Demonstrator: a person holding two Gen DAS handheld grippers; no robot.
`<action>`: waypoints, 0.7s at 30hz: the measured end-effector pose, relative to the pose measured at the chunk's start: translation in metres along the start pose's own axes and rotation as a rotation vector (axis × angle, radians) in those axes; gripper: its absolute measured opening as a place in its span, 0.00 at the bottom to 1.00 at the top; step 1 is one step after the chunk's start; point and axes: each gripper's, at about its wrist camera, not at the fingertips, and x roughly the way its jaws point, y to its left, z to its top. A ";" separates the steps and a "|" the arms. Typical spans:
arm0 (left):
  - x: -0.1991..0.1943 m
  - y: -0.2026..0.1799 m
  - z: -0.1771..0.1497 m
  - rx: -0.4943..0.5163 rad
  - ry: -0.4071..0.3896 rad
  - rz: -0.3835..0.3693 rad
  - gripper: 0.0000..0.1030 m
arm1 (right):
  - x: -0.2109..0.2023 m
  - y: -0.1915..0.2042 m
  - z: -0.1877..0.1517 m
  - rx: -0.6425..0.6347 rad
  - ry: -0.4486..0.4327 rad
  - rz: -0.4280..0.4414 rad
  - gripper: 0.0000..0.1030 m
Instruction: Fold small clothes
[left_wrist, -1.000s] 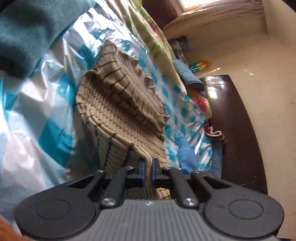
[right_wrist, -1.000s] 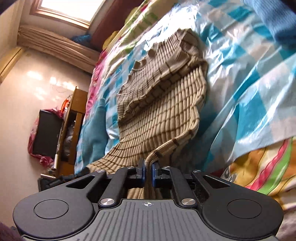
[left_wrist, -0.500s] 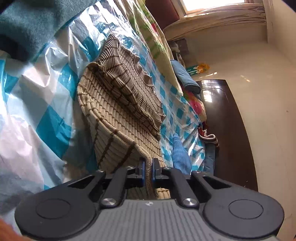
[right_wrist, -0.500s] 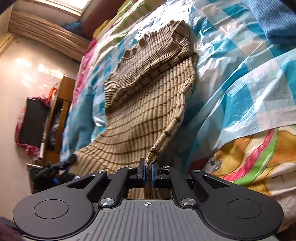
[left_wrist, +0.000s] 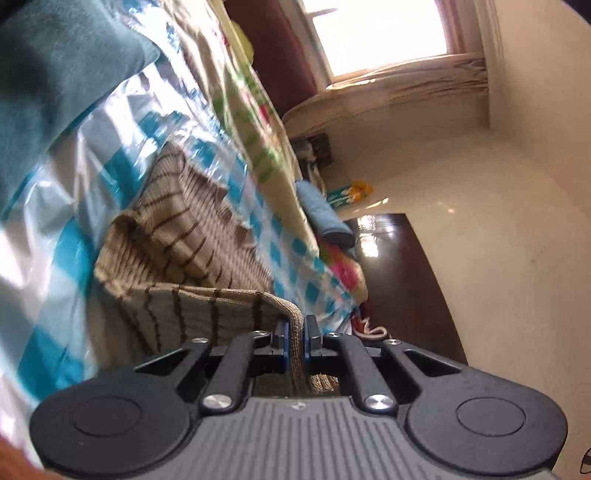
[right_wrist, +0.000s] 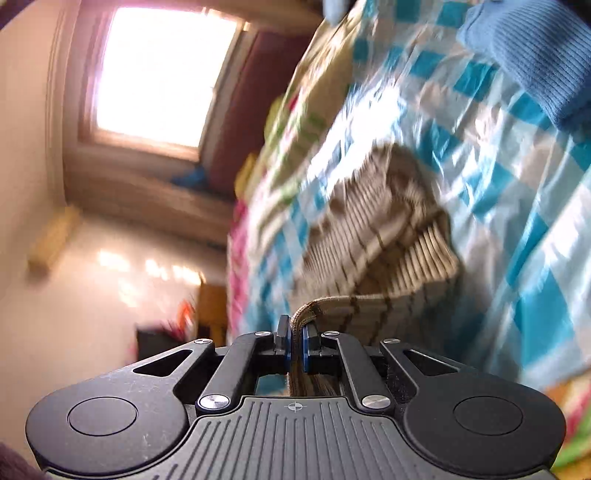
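A tan ribbed sweater with brown stripes (left_wrist: 177, 236) lies on a blue-and-white checked plastic sheet (left_wrist: 48, 251) over a bed. My left gripper (left_wrist: 295, 334) is shut on one bottom corner of the sweater's hem and holds it lifted over the garment. In the right wrist view the same sweater (right_wrist: 384, 229) lies ahead, and my right gripper (right_wrist: 294, 338) is shut on the other hem corner, also lifted. The lower half of the sweater arches up from the sheet toward both grippers. Both views are blurred by motion.
A teal garment (left_wrist: 55, 74) lies at the upper left of the left wrist view. A blue knit garment (right_wrist: 532, 55) lies at the upper right of the right wrist view. A floral bedsheet (left_wrist: 240, 110) lies beyond, then a dark cabinet (left_wrist: 406, 277), a window (right_wrist: 155, 74) and bare floor.
Both grippers have lifted the hem and carried it forward over the sweater toward the neckline. The lower half now arches over the upper half, and the views tilted up toward the window.
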 end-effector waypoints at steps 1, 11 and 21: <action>0.005 -0.001 0.005 0.004 -0.007 -0.004 0.11 | 0.006 0.000 0.006 0.011 -0.017 0.008 0.06; 0.059 0.025 0.069 -0.008 -0.133 0.065 0.11 | 0.084 -0.012 0.072 0.085 -0.094 -0.013 0.06; 0.100 0.077 0.100 -0.079 -0.171 0.210 0.11 | 0.160 -0.059 0.104 0.130 -0.073 -0.168 0.19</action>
